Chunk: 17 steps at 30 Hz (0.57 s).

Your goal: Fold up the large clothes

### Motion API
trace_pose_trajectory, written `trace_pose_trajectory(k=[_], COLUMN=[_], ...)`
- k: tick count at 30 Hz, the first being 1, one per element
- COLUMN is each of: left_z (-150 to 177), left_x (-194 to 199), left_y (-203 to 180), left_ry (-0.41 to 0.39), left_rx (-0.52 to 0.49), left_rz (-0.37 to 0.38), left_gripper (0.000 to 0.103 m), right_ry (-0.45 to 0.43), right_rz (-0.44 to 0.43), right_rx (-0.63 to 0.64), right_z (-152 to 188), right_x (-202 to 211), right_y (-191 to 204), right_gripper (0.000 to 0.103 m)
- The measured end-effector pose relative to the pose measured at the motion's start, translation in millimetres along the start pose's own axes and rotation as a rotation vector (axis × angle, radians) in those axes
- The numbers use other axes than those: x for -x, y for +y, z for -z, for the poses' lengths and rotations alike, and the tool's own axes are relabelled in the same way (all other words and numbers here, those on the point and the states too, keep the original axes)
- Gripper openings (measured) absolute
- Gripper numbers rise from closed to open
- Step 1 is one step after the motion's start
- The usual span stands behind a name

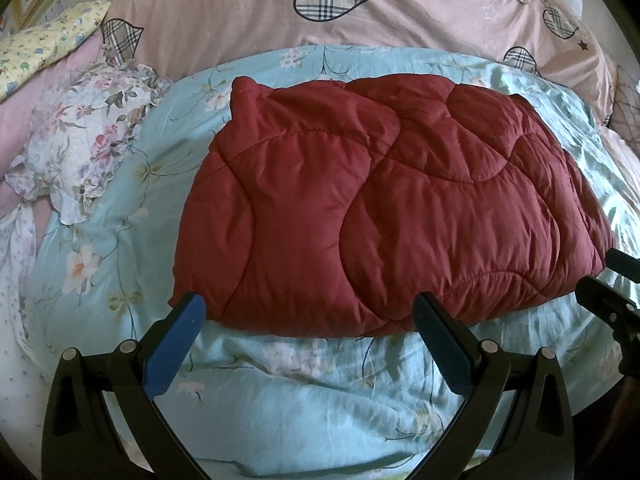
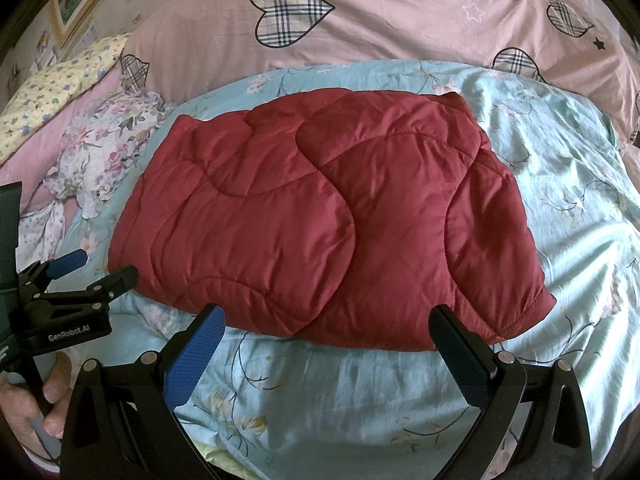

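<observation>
- Now the folded red quilted jacket [image 1: 384, 216] lies flat on the pale blue floral bedsheet [image 1: 304, 392].
- Left gripper [image 1: 308, 316]: jaws spread wide, empty, at the jacket's near edge.
- Right gripper [image 2: 326, 326]: jaws likewise released, holding nothing.

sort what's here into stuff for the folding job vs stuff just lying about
For the job:
dark red quilted padded garment, folded
left gripper, open
right gripper, open

Lying about:
pink duvet with plaid hearts
white floral ruffled cloth
yellow floral pillow

Daylit bed [image 1: 320, 400] in pale-blue floral cover, pink heart-print duvet [image 1: 248, 16] behind, framed picture [image 2: 76, 12] upper left.
</observation>
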<state>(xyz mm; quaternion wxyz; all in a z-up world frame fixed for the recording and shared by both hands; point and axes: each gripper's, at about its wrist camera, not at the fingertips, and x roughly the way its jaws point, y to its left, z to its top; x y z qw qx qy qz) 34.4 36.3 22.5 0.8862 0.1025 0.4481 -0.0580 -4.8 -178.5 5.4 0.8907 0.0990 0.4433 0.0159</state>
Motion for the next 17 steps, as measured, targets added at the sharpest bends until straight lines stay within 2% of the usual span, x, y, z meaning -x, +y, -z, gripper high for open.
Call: trace_pose_trajectory(k=[17], left_z=[-4.9], left_x=[-6.0], left_y=[-4.0], left_ry=[0.009], left_rx=[0.009], left_rz=[0.033], left_gripper=[0.103], right_ry=[0.002], right_rz=[-0.019], right_rx=[-0.023], right_z=[-0.7], right_x=[-8.0], right_y=[-2.9], right_gripper=[0.102])
